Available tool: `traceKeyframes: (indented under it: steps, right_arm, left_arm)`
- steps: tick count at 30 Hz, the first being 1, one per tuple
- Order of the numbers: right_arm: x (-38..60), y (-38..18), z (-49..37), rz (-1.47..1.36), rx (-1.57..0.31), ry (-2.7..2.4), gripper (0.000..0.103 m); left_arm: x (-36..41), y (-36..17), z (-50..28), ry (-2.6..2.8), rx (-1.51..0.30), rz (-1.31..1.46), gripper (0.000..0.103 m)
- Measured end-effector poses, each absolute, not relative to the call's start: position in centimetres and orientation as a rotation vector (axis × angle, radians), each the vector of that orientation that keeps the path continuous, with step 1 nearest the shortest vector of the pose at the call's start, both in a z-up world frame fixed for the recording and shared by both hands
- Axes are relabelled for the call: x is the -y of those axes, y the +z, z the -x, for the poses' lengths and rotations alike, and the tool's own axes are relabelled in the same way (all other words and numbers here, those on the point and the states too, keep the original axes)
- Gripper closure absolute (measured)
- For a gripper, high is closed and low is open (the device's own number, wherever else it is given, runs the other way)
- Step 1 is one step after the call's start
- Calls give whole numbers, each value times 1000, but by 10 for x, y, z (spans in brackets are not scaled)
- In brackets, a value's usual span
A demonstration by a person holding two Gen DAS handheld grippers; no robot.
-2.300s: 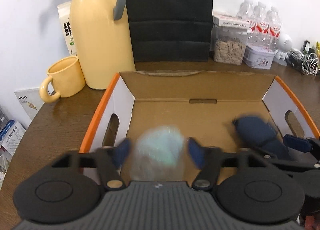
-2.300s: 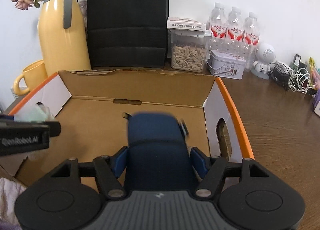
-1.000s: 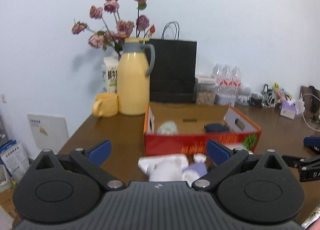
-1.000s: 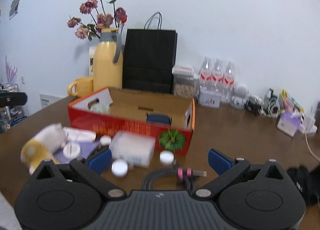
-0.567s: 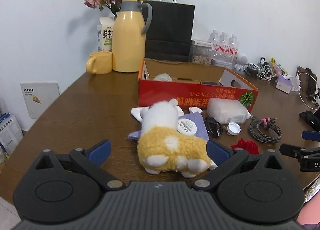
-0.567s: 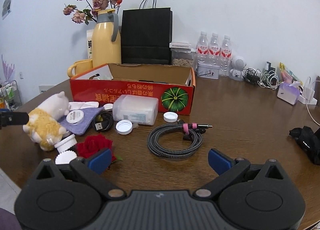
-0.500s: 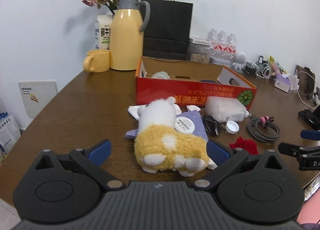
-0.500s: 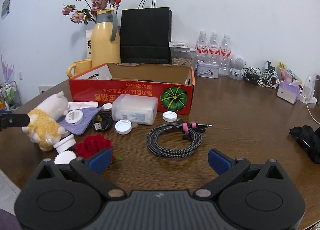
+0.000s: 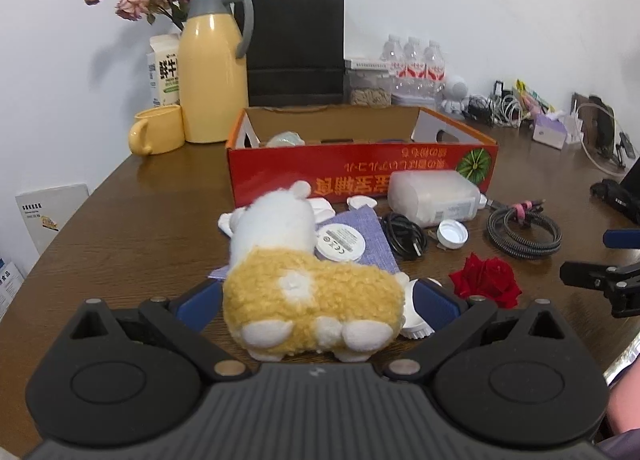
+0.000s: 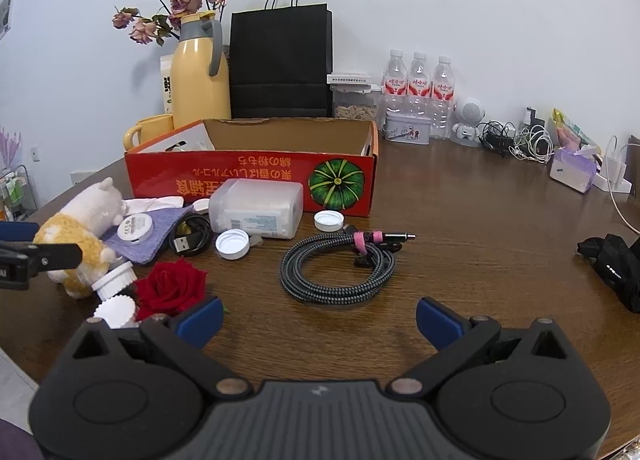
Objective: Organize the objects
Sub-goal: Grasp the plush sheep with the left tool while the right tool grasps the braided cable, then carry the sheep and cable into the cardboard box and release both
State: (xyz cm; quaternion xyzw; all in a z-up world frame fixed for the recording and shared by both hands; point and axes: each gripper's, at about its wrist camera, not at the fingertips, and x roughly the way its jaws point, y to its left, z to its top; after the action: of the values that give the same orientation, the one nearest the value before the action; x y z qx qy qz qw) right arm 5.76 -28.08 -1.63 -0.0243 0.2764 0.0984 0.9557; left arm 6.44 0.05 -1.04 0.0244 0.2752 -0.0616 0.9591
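The plush toy (image 9: 308, 300) lies on the brown table (image 10: 460, 228) near its front left edge, between the spread fingers of the left gripper (image 9: 316, 300), which hangs released around it without pressing. Its head rests beside a white disc (image 9: 340, 241) on a purple cloth (image 9: 372, 232). The red box (image 10: 256, 176) stands behind, toward the table's middle. The right gripper (image 10: 318, 320) is released over bare wood, just short of the coiled cable (image 10: 338, 268), a red rose (image 10: 172, 288) by its left finger

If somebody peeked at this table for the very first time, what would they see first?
Probably the fluffy yellow-and-white plush toy, lying right between the open left gripper fingers. Behind it stands the big red cardboard box with a green pumpkin picture, and a bright red rose lies on the table to the toy's right.
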Motion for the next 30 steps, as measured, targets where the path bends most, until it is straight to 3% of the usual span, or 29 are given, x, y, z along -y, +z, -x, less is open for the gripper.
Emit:
traceKeyframes:
  steps: [18, 30]
  right_arm:
    - [278, -20, -98, 97, -590, 192, 0]
    - [269, -36, -159, 108, -708, 221, 0]
  left_arm:
    - [1, -24, -80, -97, -582, -52, 0]
    - [-3, -26, -77, -115, -556, -37, 6]
